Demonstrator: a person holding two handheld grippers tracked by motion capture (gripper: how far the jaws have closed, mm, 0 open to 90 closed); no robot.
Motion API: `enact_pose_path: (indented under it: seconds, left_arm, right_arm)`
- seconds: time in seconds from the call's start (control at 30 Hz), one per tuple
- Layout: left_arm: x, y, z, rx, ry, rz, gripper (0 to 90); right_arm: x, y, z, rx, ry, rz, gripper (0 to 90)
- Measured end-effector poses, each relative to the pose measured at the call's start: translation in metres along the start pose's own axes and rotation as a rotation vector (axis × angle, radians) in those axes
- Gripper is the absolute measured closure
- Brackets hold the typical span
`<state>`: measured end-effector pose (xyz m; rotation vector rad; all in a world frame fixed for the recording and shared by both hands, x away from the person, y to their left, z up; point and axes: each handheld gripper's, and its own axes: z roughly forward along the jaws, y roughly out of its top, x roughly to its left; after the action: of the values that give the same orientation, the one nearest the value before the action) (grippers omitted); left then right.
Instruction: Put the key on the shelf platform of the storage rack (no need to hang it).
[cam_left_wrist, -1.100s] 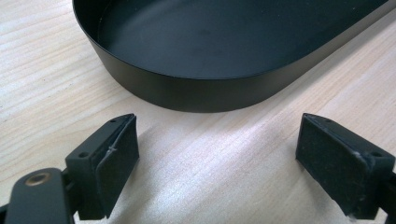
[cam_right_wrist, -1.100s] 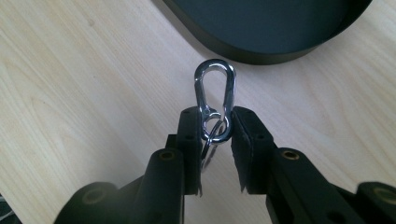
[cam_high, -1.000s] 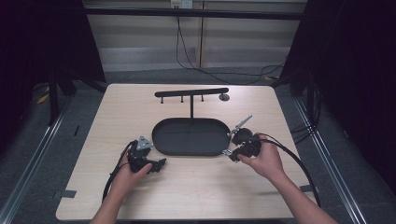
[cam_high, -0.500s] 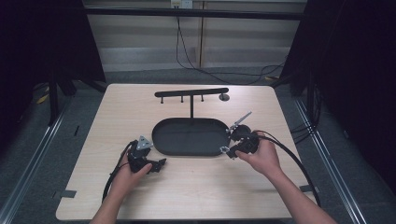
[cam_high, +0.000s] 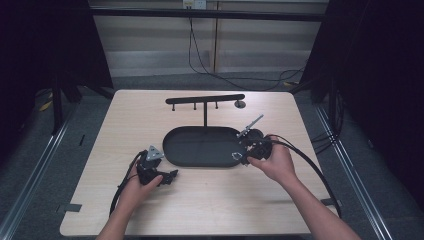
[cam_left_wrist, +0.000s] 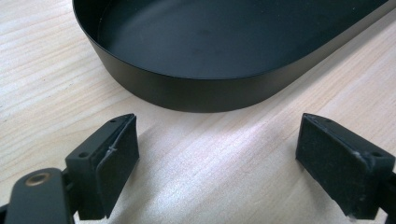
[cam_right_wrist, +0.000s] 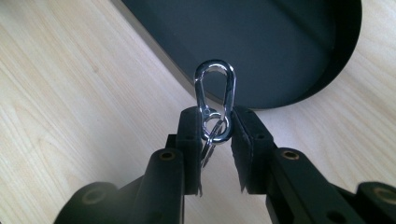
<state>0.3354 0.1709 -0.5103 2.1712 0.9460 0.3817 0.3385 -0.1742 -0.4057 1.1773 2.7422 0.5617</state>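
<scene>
Carabiner clip (cam_right_wrist: 215, 88) pinched in my right claw (cam_right_wrist: 215, 128), lower middle of the right gripper view, at the rim of the oval tray.

Going down in size: the pale wooden table (cam_high: 125, 120) fills the centre of the high view; on it sits the black oval tray (cam_high: 200, 162), with a black T-shaped hanging rack (cam_high: 205, 99) rising behind it, pegs under its bar. My right claw sits at the tray's right end, its pads pressed onto the silver carabiner and its small key ring (cam_right_wrist: 215, 127). My left claw (cam_left_wrist: 215, 156), lower left of the high view, is spread wide with nothing between the pads. I judge the step to be carrying the clip; next probably calls for lifting it toward a peg or over the tray. I can read no brand or writing.
</scene>
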Motion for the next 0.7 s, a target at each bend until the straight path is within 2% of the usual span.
enact_pose_path:
  seconds: [0.37, 0.7]
  left_arm:
    - [0.0, 0.0, 0.0, 0.0, 0.0, 0.001, 13.0]
    - [0.0, 0.0, 0.0, 0.0, 0.0, 0.0, 13.0]
  right_arm:
    - [-0.005, 0.009, 0.004, 0.004, -0.019, 0.008, 73.6]
    - [-0.012, 0.014, 0.008, -0.007, -0.021, 0.037, 73.6]
